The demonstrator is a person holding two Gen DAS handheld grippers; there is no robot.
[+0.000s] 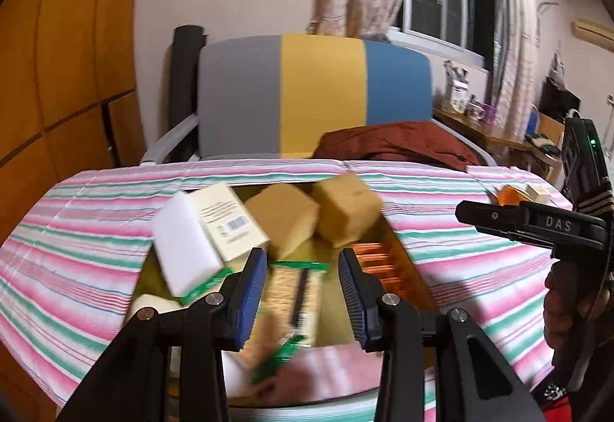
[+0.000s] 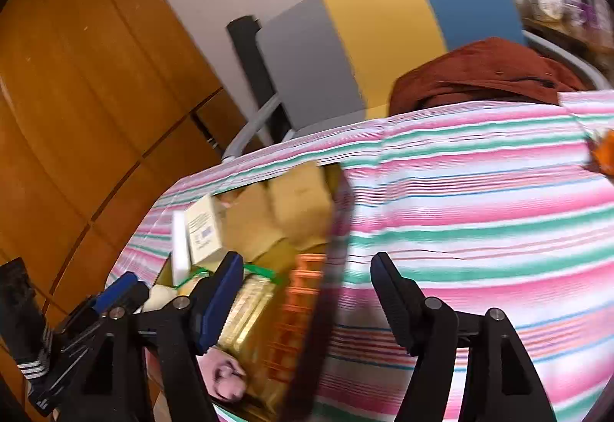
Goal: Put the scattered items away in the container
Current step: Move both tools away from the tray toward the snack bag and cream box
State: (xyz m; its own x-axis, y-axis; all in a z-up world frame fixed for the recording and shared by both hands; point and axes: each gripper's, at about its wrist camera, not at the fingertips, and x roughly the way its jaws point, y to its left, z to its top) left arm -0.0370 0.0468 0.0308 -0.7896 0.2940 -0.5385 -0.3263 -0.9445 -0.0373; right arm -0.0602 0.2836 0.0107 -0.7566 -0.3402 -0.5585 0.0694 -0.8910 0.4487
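A: How far along is the tidying?

B: Mostly done, by the look of it. The container [image 1: 387, 241] sits sunk in the striped surface [image 1: 96, 222] and already holds two tan sponge blocks [image 1: 307, 218], a white foam block [image 1: 184, 245], a pale carton [image 1: 230, 222] and a green-edged packet [image 1: 295, 291]. An orange item [image 1: 510, 196] lies well apart near the far right edge, likely what is left.

A: And the tongs?

B: The left tongs [image 1: 303, 295] hang released above the container, pointing down into it, nothing pressed between the blue pads. The right tongs [image 2: 307, 303] gape wider over the container's right rim, also empty and rolled to one side.
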